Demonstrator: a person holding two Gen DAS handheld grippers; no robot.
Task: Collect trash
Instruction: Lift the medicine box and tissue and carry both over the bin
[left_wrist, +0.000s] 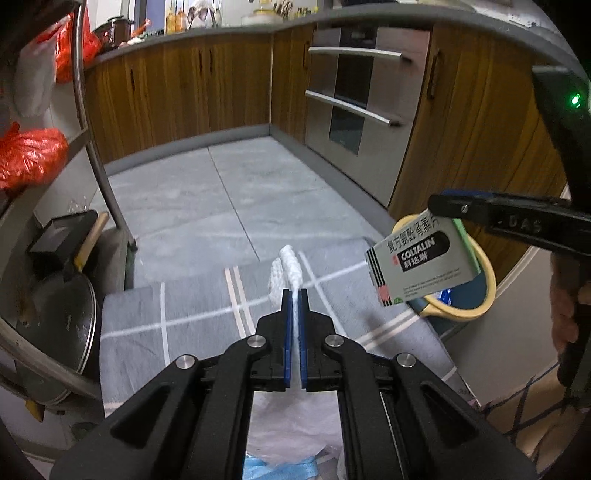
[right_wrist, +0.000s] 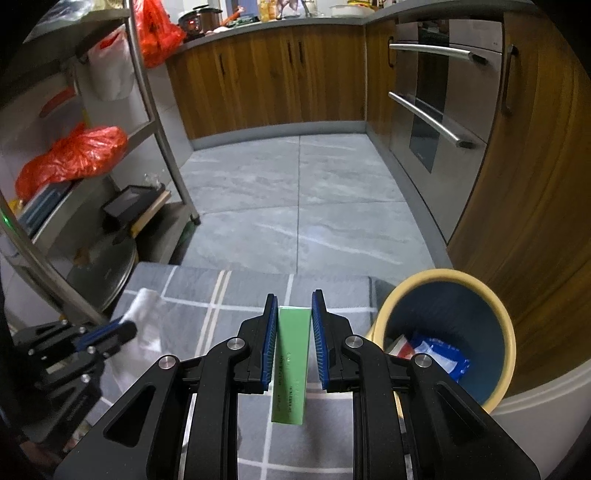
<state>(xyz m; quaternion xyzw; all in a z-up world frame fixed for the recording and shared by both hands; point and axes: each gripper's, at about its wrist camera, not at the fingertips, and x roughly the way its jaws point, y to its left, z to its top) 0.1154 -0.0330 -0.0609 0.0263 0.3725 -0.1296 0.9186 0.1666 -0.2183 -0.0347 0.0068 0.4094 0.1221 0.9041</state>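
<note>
Bin half hidden behind medicine box; its contents unclear.

The medicine box carries most of the legible print: on its grey face a black rounded band bears the brand "COLTALIN" in white capitals, with white Chinese characters directly beneath it and a larger line of Chinese characters along the box's upper edge. Finer lines lower on that face are too small to read. Raised letters on the black arm of the right gripper, seen from the left wrist camera, look like "DAS". From the right wrist camera the box's green side shows small dark print running along its length, illegible.
</note>
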